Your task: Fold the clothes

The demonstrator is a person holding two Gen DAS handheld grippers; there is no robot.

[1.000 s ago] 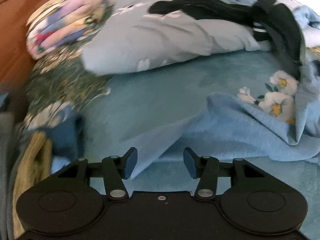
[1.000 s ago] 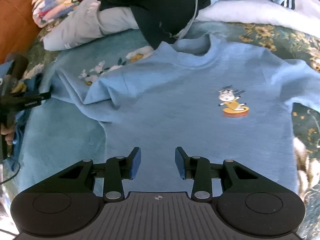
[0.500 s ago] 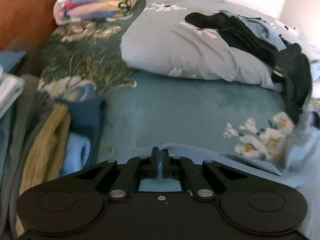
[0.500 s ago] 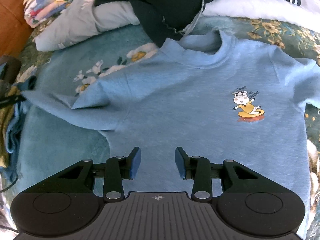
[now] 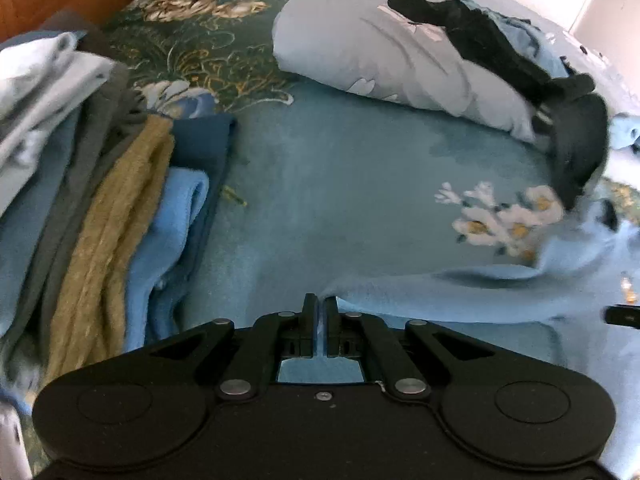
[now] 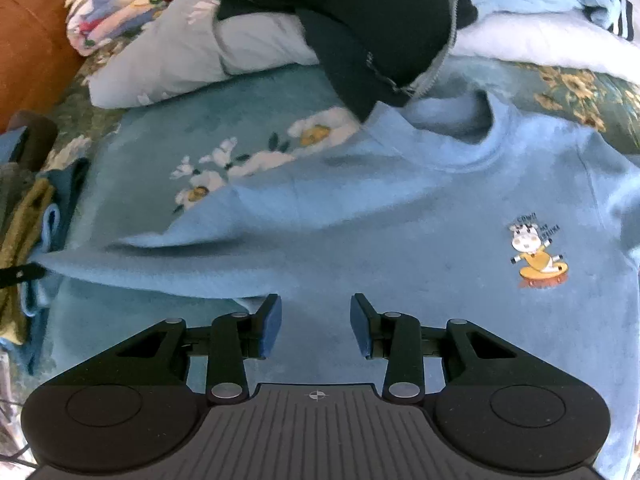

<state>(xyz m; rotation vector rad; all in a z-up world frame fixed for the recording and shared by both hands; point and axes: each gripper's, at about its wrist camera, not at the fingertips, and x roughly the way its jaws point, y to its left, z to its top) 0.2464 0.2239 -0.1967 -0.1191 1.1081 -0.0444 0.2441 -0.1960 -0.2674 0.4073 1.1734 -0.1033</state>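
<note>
I am working with a light blue sweatshirt that is lying chest-up on the bed, cartoon print showing, collar toward the dark garment heaped over the pillow. It is looking soft, fleecy and limp, light enough to lift by an edge, but it is going to sag and drag rather than keep any shape, so I judge cuffs, hem and shoulder seams to be the places to pinch. My left gripper is pinching the sleeve end, jaws closed on the cloth, and the sleeve is stretching out sideways toward the stack of folded clothes. My right gripper is hovering over the lower body of the sweatshirt, jaws spread apart and holding nothing.
</note>
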